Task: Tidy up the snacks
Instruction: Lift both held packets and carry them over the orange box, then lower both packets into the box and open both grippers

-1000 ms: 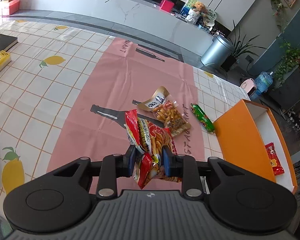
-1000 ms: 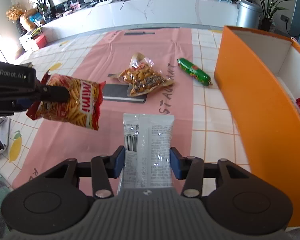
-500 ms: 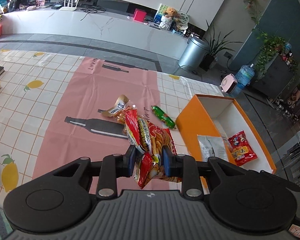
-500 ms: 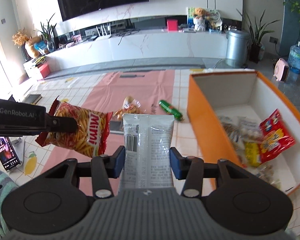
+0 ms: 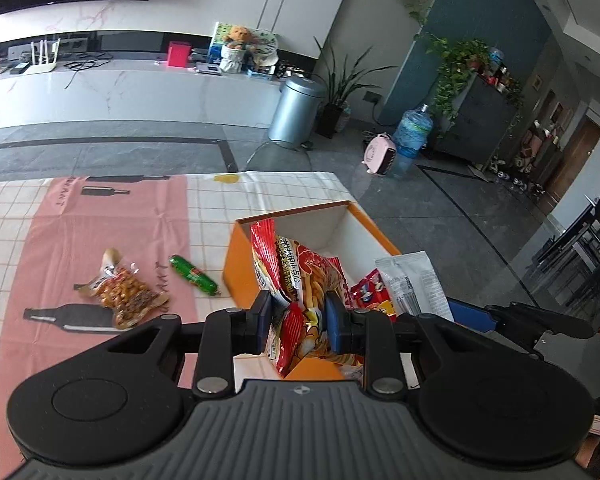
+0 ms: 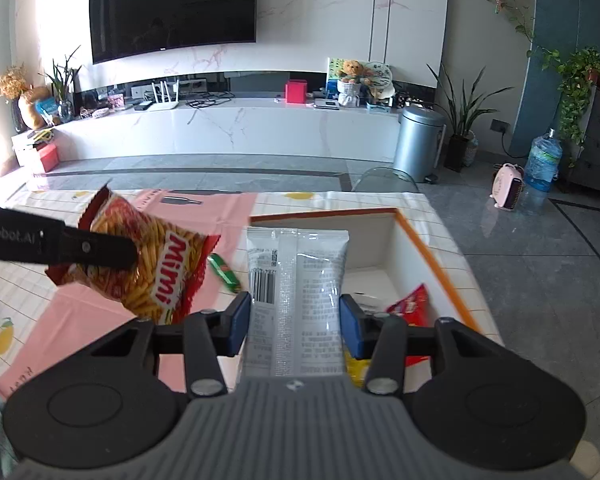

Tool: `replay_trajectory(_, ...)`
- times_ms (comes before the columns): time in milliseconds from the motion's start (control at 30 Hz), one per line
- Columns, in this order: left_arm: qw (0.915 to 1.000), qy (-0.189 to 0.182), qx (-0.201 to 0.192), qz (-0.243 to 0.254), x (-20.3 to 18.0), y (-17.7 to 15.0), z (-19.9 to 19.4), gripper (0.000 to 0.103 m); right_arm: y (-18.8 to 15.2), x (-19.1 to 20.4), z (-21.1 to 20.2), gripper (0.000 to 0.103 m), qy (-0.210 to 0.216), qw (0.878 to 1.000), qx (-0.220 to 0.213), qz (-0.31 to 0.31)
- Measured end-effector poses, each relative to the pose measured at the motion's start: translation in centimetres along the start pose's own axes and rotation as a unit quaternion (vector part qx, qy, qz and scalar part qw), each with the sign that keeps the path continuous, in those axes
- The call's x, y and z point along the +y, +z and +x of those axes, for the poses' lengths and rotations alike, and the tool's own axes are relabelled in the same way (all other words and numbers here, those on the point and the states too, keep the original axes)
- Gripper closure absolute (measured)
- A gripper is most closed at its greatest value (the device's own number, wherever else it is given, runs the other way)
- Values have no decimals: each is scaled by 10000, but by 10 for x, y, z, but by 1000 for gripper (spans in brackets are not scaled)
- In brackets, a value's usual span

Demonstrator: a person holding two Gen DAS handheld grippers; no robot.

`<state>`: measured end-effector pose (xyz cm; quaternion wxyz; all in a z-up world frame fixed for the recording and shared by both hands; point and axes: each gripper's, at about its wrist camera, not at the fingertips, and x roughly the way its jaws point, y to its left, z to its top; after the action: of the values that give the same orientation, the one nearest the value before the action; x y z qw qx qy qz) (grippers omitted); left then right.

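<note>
My left gripper [image 5: 298, 320] is shut on a red Mimi chips bag [image 5: 300, 276] and holds it above the near left edge of the orange box [image 5: 236, 264]. It also shows in the right wrist view [image 6: 156, 264]. My right gripper [image 6: 296, 324] is shut on a white snack packet [image 6: 298, 292], held above the orange box [image 6: 432, 256]. The packet also shows in the left wrist view [image 5: 412, 284]. A red snack pack [image 6: 410, 304] lies inside the box.
A clear bag of nuts [image 5: 122, 296] and a green sausage stick [image 5: 194, 276] lie on the pink mat [image 5: 100, 232] left of the box. The table's far edge runs just behind the box. A trash bin [image 5: 296, 110] stands on the floor beyond.
Both grippers have moved right and up with their snacks, from over the pink mat to over the orange box. The views now tilt up toward the room.
</note>
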<state>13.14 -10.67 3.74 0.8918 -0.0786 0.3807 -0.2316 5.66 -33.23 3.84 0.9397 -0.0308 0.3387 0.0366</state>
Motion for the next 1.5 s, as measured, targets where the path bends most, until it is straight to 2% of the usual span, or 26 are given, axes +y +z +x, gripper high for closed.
replay_trajectory(233, 9982, -249, 332, 442, -36, 14, 55, 72, 0, -54, 30, 58, -40, 9987, 512, 69)
replay_trajectory(400, 9936, -84, 867, 723, -47, 4, 102, 72, -7, -70, 73, 58, -27, 9952, 977, 87)
replay_trajectory(600, 9863, 147, 1315, 985, -45, -3, 142, 72, -16, -76, 117, 58, -30, 9906, 1369, -75)
replay_trajectory(933, 9740, 330, 1781, 1357, -47, -8, 169, 72, -27, -72, 158, 58, 45, 9822, 1804, -524)
replay_trajectory(1233, 9701, 398, 1893, 1468, -50, -12, 175, 70, -31, -65, 164, 56, 48, 9786, 1979, -556)
replay_trajectory(1333, 9703, 418, 1851, 1502, -50, -11, 175, 62, -30, -64, 163, 53, 54, 9782, 1999, -556)
replay_trajectory(1400, 9704, 407, 1816, 1538, -51, -10, 174, 50, -29, -64, 160, 49, 37, 9780, 2007, -576)
replay_trajectory(1500, 9722, 423, 1683, 1572, -51, -9, 168, 40, -27, -63, 157, 42, -4, 9780, 2006, -570)
